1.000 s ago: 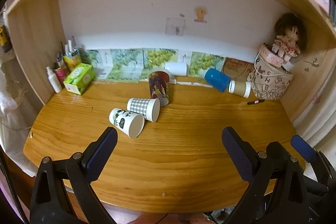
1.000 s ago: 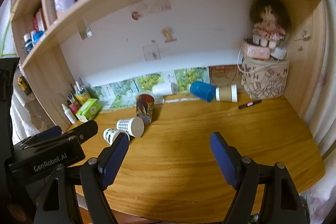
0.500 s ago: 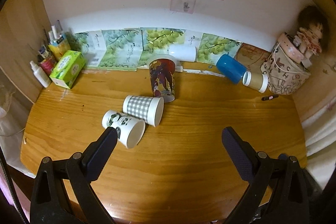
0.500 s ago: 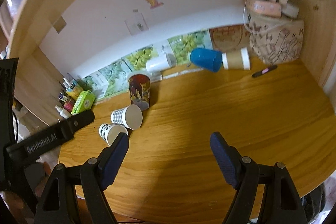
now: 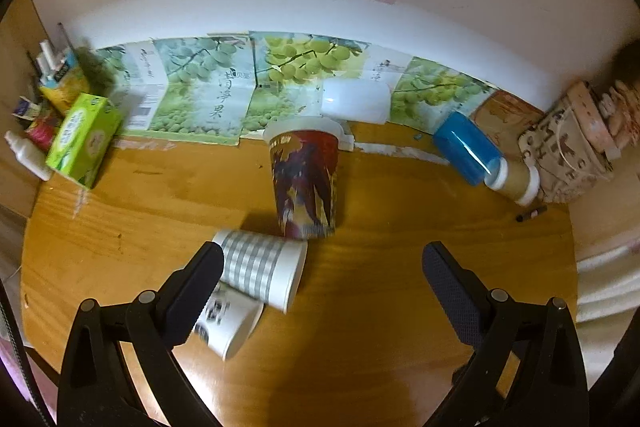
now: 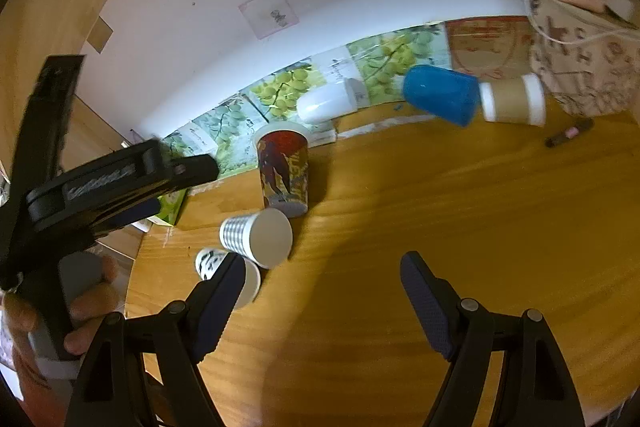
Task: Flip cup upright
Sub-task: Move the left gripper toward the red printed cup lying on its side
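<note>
**Fallen cups sit off my left claw's left finger**

My left claw (image 5: pixel 322 263) hangs with jaws wide apart and nothing between them; the right claw (image 6: pixel 322 273) is spread and empty too. Nearest, at lower left of the left wrist view, the panda cup (image 5: pixel 230 323) lies on its side, partly behind my left finger (image 5: pixel 196 291). Touching it just beyond, the checked cup (image 5: pixel 260 269) also lies flat, long axis running left to right, mouth toward frame centre. The red cup (image 5: pixel 306 183) stands behind them. Far back lie a blue cup (image 5: pixel 466 149) and a brown cup (image 5: pixel 516 181). I judge the left claw nearer and needing a leftward shift.
</note>
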`<state>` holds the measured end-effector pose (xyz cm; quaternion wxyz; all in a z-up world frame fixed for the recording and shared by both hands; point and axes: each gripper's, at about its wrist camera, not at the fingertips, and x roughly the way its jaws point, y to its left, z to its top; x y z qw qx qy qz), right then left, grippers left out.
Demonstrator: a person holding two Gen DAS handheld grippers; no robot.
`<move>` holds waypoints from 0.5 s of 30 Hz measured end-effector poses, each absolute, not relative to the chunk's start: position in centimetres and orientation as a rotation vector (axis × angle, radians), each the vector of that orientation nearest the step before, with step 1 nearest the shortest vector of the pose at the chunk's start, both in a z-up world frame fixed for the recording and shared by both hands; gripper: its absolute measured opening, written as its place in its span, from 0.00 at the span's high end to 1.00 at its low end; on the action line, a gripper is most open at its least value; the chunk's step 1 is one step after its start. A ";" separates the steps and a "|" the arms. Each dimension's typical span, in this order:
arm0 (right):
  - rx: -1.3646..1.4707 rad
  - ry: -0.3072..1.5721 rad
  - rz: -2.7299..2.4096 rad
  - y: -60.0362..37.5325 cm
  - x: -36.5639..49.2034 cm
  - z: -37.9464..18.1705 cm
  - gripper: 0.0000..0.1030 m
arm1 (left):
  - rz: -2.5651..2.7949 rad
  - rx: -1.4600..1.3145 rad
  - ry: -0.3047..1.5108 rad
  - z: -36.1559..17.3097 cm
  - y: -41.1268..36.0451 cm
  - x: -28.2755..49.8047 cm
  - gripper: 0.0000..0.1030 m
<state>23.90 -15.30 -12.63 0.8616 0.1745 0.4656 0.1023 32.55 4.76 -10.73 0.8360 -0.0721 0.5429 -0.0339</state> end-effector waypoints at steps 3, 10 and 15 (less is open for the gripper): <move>0.387 0.982 0.243 -14.9 25.5 -13.2 0.22 | -0.057 -0.177 1.170 -12.0 5.0 34.7 0.03; 0.409 1.025 0.268 -14.1 28.1 -15.0 0.22 | -0.033 -0.199 1.240 -15.5 5.9 38.9 0.03; 0.443 1.065 0.261 -14.0 29.2 -16.3 0.22 | -0.020 -0.198 1.300 -17.7 5.7 40.8 0.06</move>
